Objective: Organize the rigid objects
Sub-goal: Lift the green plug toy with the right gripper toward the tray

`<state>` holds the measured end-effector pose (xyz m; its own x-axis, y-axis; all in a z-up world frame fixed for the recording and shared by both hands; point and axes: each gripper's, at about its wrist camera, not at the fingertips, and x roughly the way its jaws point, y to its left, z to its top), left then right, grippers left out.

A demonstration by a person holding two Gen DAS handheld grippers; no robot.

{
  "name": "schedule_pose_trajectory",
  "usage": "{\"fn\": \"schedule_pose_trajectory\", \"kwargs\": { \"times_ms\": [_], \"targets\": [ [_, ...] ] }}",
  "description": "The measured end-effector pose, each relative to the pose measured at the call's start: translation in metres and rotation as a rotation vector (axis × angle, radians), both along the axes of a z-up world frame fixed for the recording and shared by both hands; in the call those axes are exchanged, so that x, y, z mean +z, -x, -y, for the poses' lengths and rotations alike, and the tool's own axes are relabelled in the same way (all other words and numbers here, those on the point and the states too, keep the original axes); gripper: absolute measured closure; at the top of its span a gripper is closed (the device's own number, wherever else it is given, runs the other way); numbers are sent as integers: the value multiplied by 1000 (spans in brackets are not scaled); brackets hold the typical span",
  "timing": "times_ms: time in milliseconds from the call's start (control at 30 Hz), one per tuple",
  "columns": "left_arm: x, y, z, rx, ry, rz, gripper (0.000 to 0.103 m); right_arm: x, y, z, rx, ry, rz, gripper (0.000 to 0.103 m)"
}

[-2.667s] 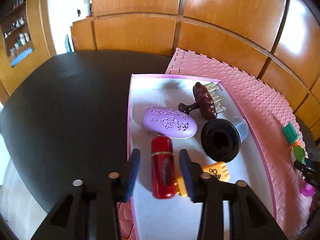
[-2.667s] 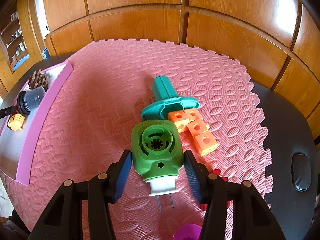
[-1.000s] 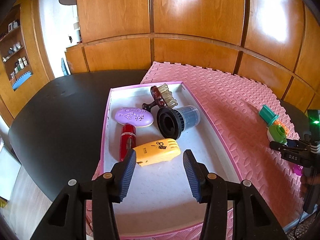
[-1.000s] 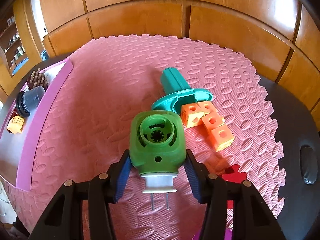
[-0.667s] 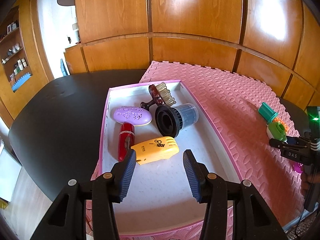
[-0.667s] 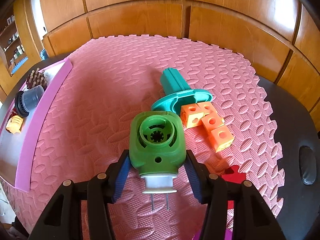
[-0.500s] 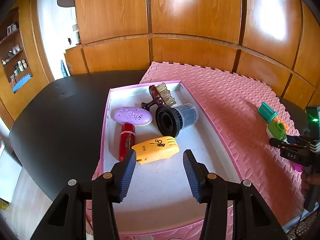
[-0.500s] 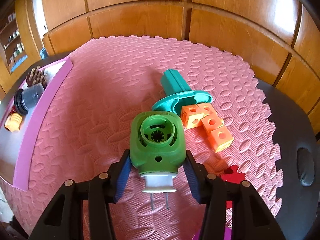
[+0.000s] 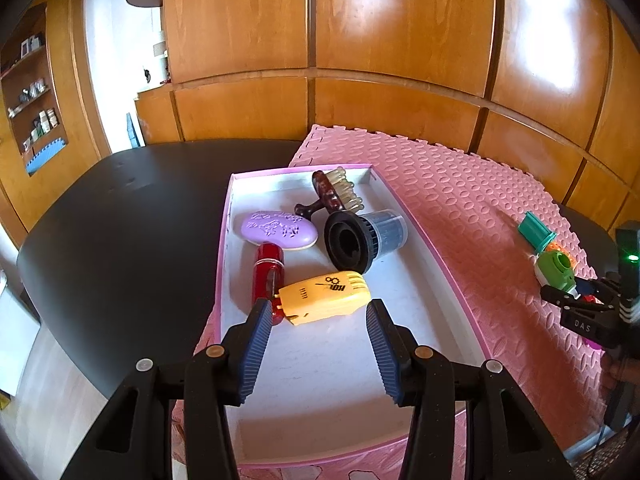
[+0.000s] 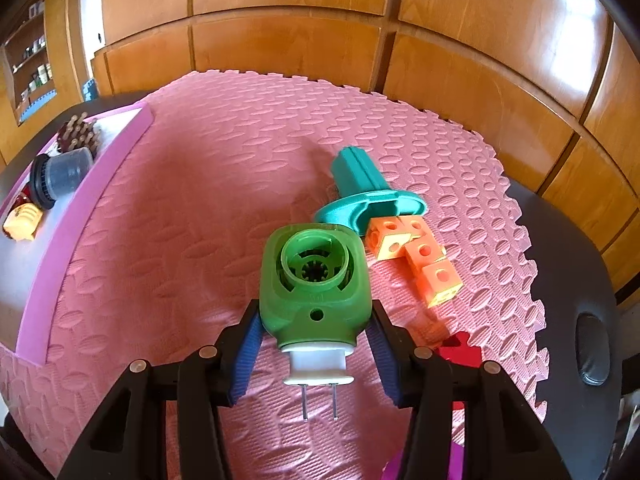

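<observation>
The right tongs [image 10: 314, 326] grip a green plug-in device [image 10: 314, 280] by its two sides, the blue pads pressed against it; its white base with two metal prongs points back toward the camera. It is raised above the pink foam mat [image 10: 208, 200], near a teal plastic piece [image 10: 366, 196] and a row of orange cubes [image 10: 416, 252] lying on the mat. A red piece [image 10: 458, 350] shows just right of the tongs.

The left tongs [image 9: 316, 334] stand partly open with nothing between the pads, above the near part of a pink-rimmed white tray [image 9: 408, 216] on the black desk [image 9: 120, 220]. In the tray lie a yellow comb attachment [image 9: 324, 298], a red cylinder [image 9: 269, 276] touching it, a purple oval case [image 9: 279, 230], a black-rimmed clear cup on its side [image 9: 362, 238] and a dark brown brush [image 9: 330, 194].
</observation>
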<state>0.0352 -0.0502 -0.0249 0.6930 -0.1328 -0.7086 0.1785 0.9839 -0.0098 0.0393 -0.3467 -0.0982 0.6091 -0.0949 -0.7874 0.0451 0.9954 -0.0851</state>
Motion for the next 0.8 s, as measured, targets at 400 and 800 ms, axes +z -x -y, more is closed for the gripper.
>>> {"fn": "schedule_pose_trajectory", "kwargs": {
  "times_ms": [400, 800],
  "targets": [
    [0, -3, -21, 58, 36, 1, 53, 32, 9, -60, 103, -133, 78, 52],
    [-5, -4, -56, 148, 58, -11, 53, 47, -16, -168, 295, -209, 69, 52]
  ]
}}
